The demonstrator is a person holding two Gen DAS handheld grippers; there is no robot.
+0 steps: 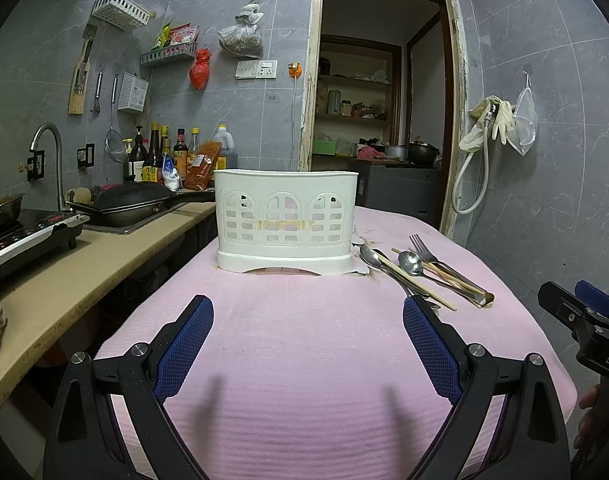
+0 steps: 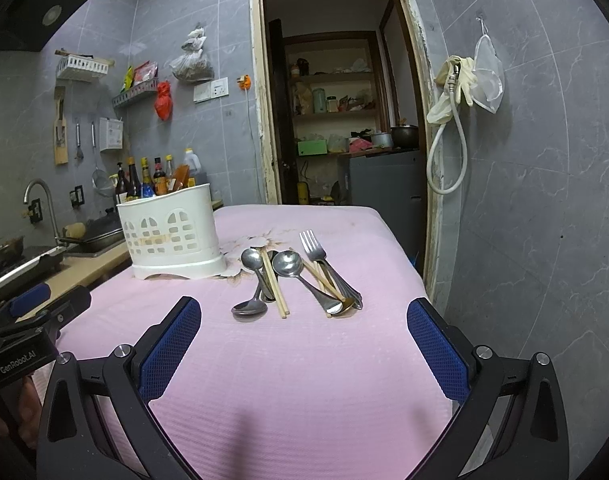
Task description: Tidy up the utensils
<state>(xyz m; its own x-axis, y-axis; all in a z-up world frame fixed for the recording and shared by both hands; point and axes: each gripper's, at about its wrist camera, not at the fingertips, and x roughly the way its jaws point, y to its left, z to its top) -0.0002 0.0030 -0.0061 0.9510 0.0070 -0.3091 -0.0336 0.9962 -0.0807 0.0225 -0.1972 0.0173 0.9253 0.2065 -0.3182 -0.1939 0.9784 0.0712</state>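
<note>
A white plastic utensil holder (image 1: 285, 220) (image 2: 172, 236) stands on the pink cloth of the table (image 1: 304, 360) (image 2: 304, 360). To its right lies a loose pile: several spoons (image 2: 287, 263) (image 1: 411, 262), a fork (image 2: 313, 247) (image 1: 421, 247) and wooden chopsticks (image 2: 273, 284) (image 1: 420, 282). My left gripper (image 1: 308, 312) is open, low over the cloth, facing the holder. My right gripper (image 2: 304, 314) is open too, just short of the pile. Nothing sits between either pair of fingers.
A beige counter (image 1: 84, 276) runs along the left with a black pan (image 1: 132, 200), sauce bottles (image 1: 164, 156), a tap (image 1: 48, 140) and a hob (image 1: 24, 236). An open doorway (image 2: 336, 112) lies behind the table. The grey tiled wall (image 2: 544, 200) is close on the right.
</note>
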